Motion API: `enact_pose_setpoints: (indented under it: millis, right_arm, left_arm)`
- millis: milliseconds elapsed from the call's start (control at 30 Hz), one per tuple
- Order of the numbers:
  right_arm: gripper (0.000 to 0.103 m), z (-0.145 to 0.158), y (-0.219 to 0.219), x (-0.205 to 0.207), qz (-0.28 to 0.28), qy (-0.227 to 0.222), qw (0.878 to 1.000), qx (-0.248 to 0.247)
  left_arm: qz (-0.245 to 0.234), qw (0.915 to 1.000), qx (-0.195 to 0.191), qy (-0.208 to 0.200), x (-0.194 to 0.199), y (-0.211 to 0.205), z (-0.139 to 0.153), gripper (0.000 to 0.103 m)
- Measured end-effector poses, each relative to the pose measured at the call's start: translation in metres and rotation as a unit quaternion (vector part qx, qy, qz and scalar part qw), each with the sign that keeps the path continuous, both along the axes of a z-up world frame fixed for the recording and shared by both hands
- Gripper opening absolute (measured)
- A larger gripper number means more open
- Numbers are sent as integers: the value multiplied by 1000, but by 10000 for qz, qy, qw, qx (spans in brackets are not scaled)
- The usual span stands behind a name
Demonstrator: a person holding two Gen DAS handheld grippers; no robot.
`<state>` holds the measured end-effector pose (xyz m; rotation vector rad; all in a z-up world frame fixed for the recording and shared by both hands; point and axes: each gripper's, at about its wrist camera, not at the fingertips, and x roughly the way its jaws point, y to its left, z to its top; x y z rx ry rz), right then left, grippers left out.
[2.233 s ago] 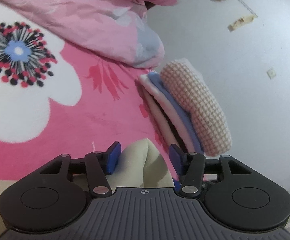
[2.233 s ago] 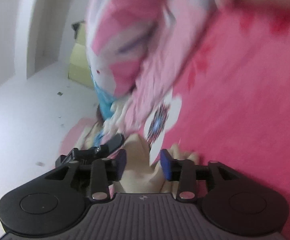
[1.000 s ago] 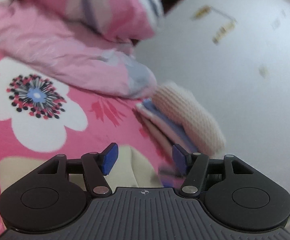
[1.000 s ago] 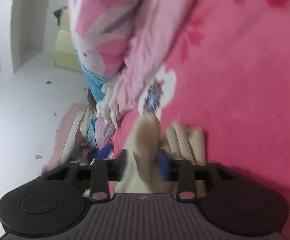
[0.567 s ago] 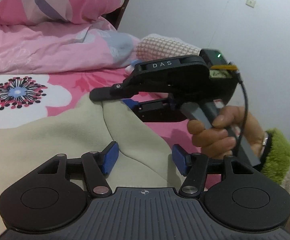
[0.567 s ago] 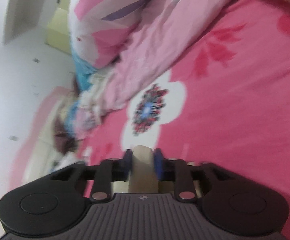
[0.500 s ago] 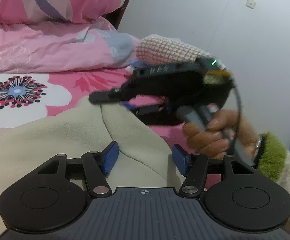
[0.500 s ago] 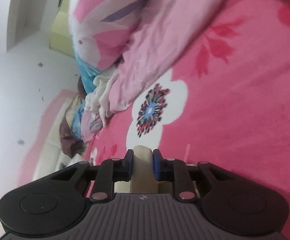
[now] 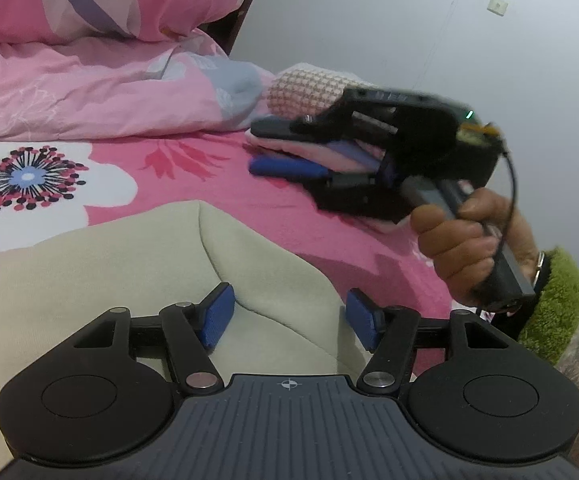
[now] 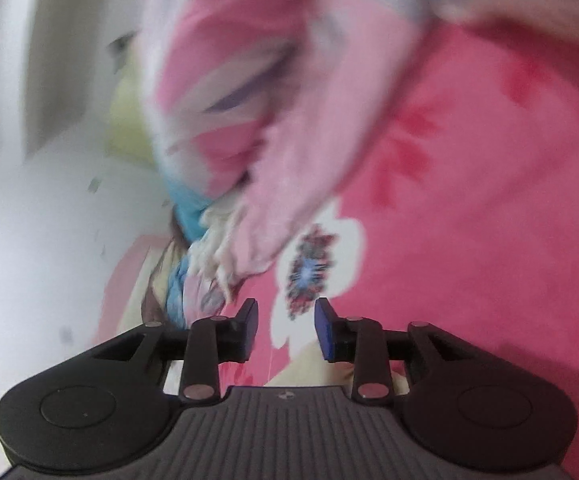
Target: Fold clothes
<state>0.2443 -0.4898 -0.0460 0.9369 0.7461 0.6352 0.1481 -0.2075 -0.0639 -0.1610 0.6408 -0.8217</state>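
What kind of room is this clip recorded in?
Most likely a bedroom: clothes are being folded on a bed with a pink flowered blanket, a rumpled pink quilt at its head, and folded clothes stacked alongside.

The right wrist view is smeared by motion: the pink quilt (image 10: pixel 273 112), the heap of clothes (image 10: pixel 193 268) at the bed's edge and the yellow-green block (image 10: pixel 129 128) behind them have no clear outlines. There the beige garment (image 10: pixel 305 364) shows only as a sliver behind the right tongs (image 10: pixel 285 330), whose jaws are opening with nothing between them. In the left wrist view the right tongs (image 9: pixel 273 148) are blurred and cover much of the folded stack (image 9: pixel 329 152), so its layers cannot be counted. The beige garment (image 9: pixel 89 280) runs off the left edge and under the left tongs (image 9: pixel 289 316). The person's sleeve (image 9: pixel 557 300) is cut by the right edge.
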Motion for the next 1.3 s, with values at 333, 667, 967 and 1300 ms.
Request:
enact_pose_setpoints:
  millis: [333, 667, 967, 1300]
  right_arm:
    - [0, -21, 2, -9, -553, 591, 9893, -1213]
    - [1, 71, -5, -145, -80, -714, 9791, -1901]
    - [0, -24, 26, -183, -379, 142, 9815, -1871]
    - [1, 7, 53, -225, -322, -926, 9735, -2064]
  left_arm:
    - [-6, 9973, -672, 280, 5, 19, 3, 62]
    - [389, 9923, -897, 756, -10, 67, 36, 62]
    - [640, 9933, -333, 906, -49, 102, 19, 60]
    - [552, 9959, 312, 640, -86, 126, 24, 61]
